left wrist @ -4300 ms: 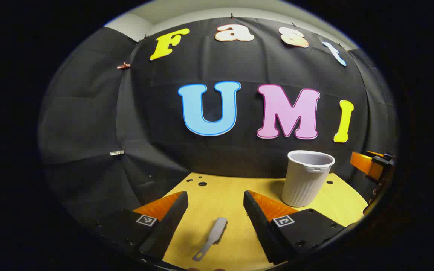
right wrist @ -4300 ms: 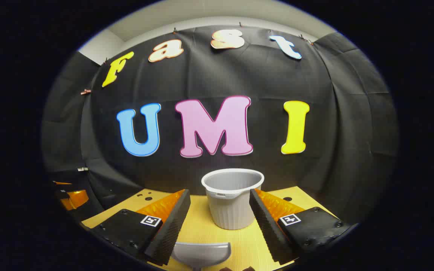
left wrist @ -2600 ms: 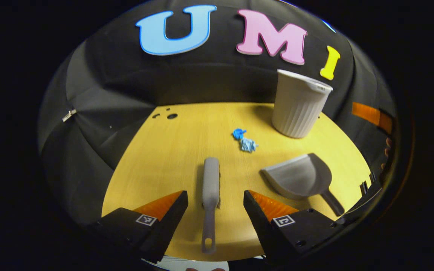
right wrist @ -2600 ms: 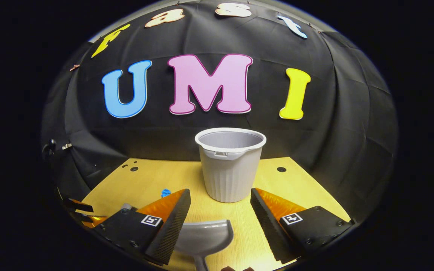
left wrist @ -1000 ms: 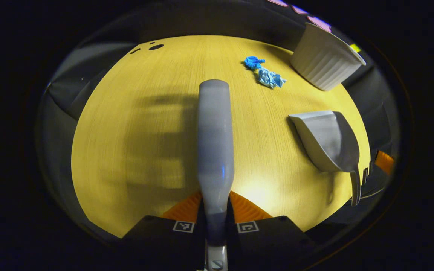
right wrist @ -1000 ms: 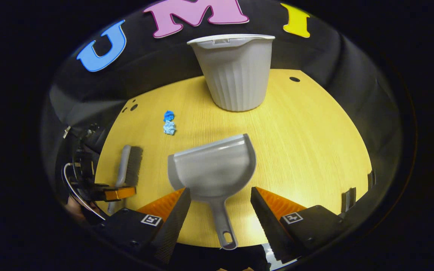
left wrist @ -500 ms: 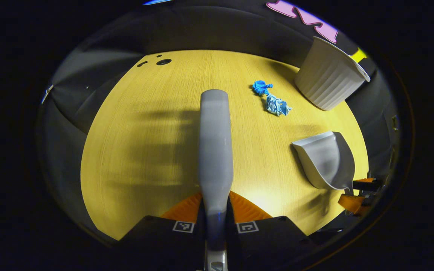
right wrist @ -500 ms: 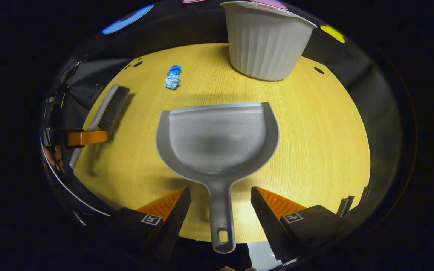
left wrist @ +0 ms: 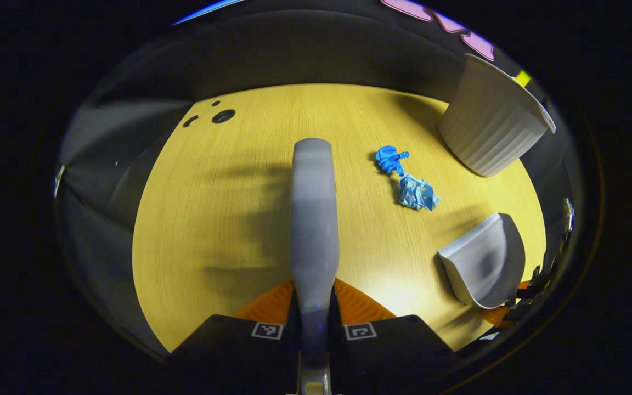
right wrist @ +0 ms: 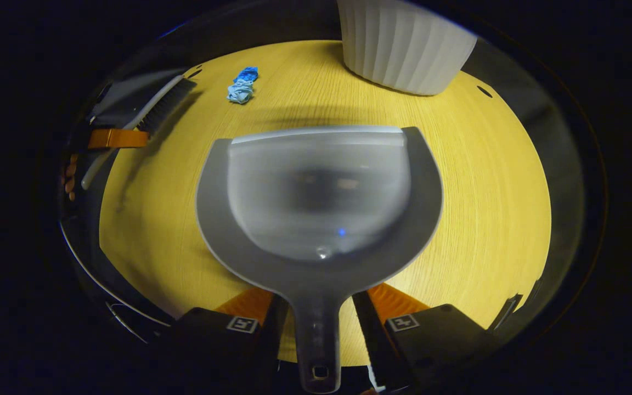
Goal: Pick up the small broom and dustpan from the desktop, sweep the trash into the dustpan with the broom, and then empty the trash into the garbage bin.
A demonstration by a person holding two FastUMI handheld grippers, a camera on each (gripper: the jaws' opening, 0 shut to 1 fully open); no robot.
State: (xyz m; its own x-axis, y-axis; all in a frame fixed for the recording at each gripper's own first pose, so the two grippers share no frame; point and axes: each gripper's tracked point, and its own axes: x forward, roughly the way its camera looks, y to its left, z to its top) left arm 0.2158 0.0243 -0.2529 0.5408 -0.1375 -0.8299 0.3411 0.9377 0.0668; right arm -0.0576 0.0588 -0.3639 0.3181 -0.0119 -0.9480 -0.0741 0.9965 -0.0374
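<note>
blue paper scraps (left wrist: 409, 178) on wooden desktop (left wrist: 228, 219), near ribbed bin (left wrist: 491, 129)

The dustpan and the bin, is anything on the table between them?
No. In the right gripper view, only bare table lies between the dustpan and the bin; the blue trash lies off to the side.
</note>
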